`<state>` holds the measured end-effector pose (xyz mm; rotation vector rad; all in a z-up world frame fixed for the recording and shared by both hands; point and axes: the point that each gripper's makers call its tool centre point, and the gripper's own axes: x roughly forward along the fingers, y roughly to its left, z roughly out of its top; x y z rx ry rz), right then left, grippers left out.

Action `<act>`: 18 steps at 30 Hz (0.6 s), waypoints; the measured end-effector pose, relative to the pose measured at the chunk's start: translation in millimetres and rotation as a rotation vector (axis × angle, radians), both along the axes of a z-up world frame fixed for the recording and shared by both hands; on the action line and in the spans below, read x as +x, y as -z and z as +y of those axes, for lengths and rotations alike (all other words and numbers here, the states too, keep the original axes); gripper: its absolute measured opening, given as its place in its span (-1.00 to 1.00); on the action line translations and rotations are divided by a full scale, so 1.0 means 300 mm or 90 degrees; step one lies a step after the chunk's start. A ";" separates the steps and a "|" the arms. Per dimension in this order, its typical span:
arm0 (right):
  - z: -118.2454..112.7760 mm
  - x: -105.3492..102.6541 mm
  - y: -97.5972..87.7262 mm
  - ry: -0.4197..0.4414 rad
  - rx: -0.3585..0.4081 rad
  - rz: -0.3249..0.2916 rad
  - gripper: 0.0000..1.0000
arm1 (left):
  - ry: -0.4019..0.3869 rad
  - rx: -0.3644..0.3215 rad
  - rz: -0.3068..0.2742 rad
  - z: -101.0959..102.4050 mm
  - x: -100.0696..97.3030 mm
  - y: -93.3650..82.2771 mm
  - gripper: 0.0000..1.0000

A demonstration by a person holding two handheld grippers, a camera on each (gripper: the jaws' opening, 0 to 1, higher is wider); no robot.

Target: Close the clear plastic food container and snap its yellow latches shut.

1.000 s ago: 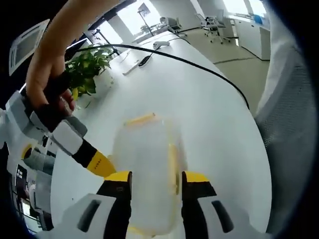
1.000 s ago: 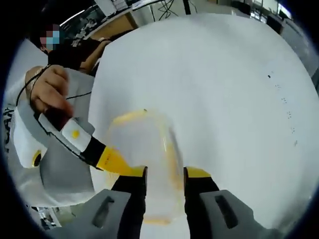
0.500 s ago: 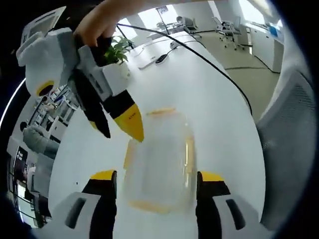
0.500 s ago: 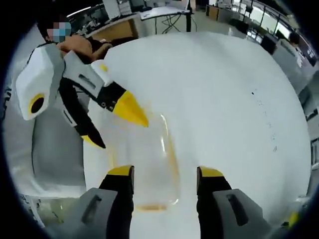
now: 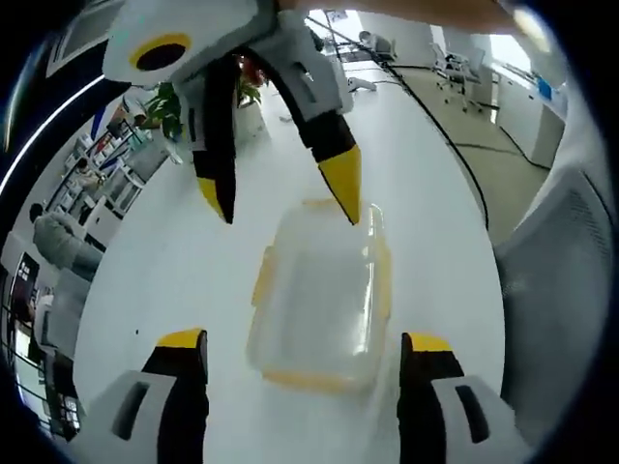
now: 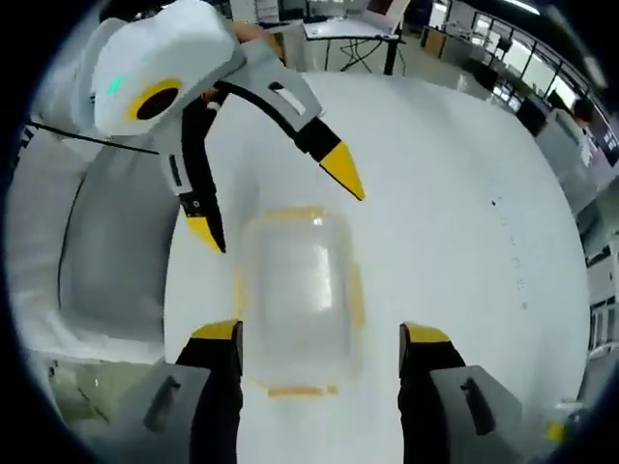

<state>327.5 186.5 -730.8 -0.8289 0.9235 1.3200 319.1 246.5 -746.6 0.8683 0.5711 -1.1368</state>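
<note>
The clear plastic food container (image 5: 321, 302) lies flat on the white surface (image 5: 435, 222), its lid on top and its yellow latches (image 5: 262, 275) showing along all four edges. In the left gripper view it sits between the left tongs (image 5: 303, 346), whose two yellow-tipped jaws stand spread wide on either side of it, apart from its walls. The right tongs (image 5: 280, 193) come into that view from the top, pointing down at the far end of the container; their jaws are also spread, one yellow tip just at the container's far corner, the other off to the side over bare surface.

In the right gripper view the container (image 6: 295, 298) again lies between that view's own jaws (the right tongs (image 6: 319, 340), parted and clear of it), while the left tongs (image 6: 276, 208) reach in from the upper left, open, with their tips hanging near the far end of the box. Whether any tip touches the lid I cannot tell.

A potted plant (image 5: 162, 108) stands at the far side of the surface, and a black cable (image 5: 440, 130) runs across it.
</note>
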 end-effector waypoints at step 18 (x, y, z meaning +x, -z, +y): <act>-0.104 -0.054 0.105 -0.005 -0.048 0.005 0.60 | 0.003 0.020 0.099 -0.002 -0.015 0.066 0.69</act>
